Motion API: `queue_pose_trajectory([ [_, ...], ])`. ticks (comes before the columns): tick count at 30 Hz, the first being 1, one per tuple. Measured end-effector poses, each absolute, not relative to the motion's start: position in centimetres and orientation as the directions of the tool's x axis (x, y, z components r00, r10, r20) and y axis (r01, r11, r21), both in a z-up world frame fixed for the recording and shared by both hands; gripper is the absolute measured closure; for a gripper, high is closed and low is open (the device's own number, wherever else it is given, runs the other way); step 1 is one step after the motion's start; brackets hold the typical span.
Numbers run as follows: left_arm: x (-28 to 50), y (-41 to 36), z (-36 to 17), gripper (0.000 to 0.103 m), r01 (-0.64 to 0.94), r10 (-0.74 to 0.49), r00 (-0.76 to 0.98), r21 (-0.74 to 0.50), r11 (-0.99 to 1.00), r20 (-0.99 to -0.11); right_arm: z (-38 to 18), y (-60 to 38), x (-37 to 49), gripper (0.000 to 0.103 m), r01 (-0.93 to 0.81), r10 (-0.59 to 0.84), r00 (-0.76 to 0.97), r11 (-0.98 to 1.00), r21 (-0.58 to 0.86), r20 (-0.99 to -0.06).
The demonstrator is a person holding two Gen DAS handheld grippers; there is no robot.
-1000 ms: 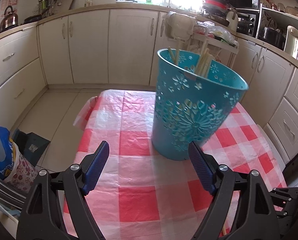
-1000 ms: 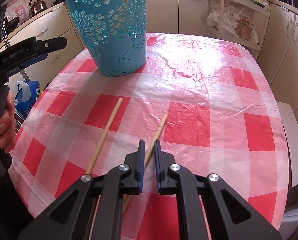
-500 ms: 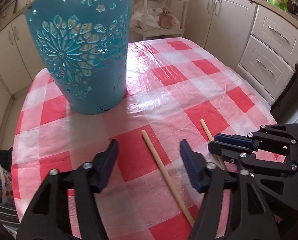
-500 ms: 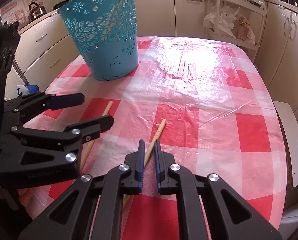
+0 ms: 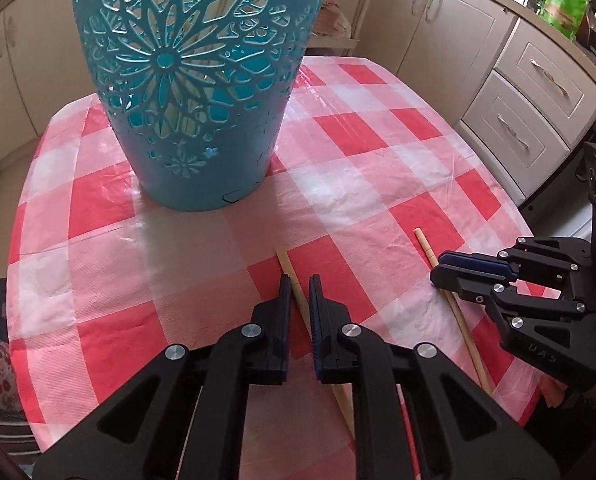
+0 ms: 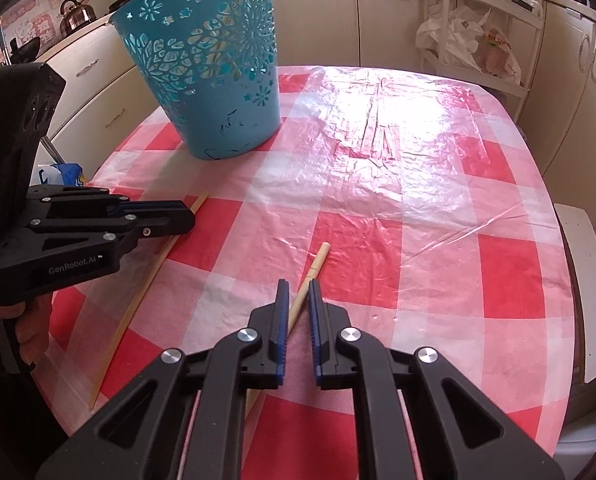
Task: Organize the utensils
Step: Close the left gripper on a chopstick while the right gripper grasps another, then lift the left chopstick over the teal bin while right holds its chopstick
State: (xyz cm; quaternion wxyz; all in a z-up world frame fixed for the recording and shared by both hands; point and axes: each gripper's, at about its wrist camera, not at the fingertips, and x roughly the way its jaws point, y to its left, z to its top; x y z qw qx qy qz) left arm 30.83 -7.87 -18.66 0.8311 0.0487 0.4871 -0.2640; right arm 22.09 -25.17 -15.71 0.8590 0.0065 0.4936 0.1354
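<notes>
Two wooden chopsticks lie on the red-checked tablecloth. My left gripper [image 5: 299, 285] is shut on the left chopstick [image 5: 288, 266], which also shows in the right wrist view [image 6: 154, 268]. My right gripper [image 6: 297, 294] is shut on the right chopstick [image 6: 318, 262], which shows in the left wrist view [image 5: 426, 246] too. Each gripper shows in the other's view, the left [image 6: 178, 216] and the right [image 5: 444, 264]. A blue cut-out basket [image 5: 186, 80] stands at the back of the table [image 6: 202, 64], with more chopsticks visible inside through the holes.
The table [image 6: 418, 200] is oval with cabinets close around it. A white wire rack with plastic bags [image 6: 470, 36] stands behind the table. Drawers [image 5: 538, 104] are to the right. A bag [image 6: 58, 172] lies on the floor at left.
My left gripper swung from the basket down to the left chopstick and closed from wide open onto it. My right gripper stayed shut on the right chopstick.
</notes>
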Motion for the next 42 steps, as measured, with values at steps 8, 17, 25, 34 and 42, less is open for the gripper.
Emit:
queue_pose_trajectory([
  [8, 30.5, -8.0, -18.4, 0.094, 0.516, -0.372, 0.374, -0.142, 0.845, -0.849, -15.8, -24.8, 22.0, 0.096, -0.241, 0.258, 0.466, 0.957, 0.16, -0.846],
  [17, 29.9, -8.4, -18.3, 0.098, 0.539, -0.347, 0.399, -0.089, 0.838, -0.848, -16.0, -24.8, 21.7, 0.097, -0.253, 0.276, 0.48, 0.952, 0.17, -0.833],
  [25, 29.5, -6.6, -14.9, 0.098, 0.513, -0.399, 0.547, -0.081, 0.854, -0.736, -15.8, -27.0, 21.6, 0.097, -0.187, 0.4, 0.541, 0.915, 0.358, -0.74],
  [34, 29.4, -5.6, -12.7, 0.098, 0.501, -0.425, 0.611, -0.089, 0.861, -0.668, -16.5, -27.2, 22.2, 0.097, -0.148, 0.42, 0.523, 0.901, 0.407, -0.742],
  [42, 28.5, -5.1, -10.9, 0.098, 0.51, -0.465, 0.662, -0.101, 0.854, -0.587, -16.5, -27.2, 22.4, 0.097, -0.151, 0.42, 0.518, 0.902, 0.404, -0.745],
])
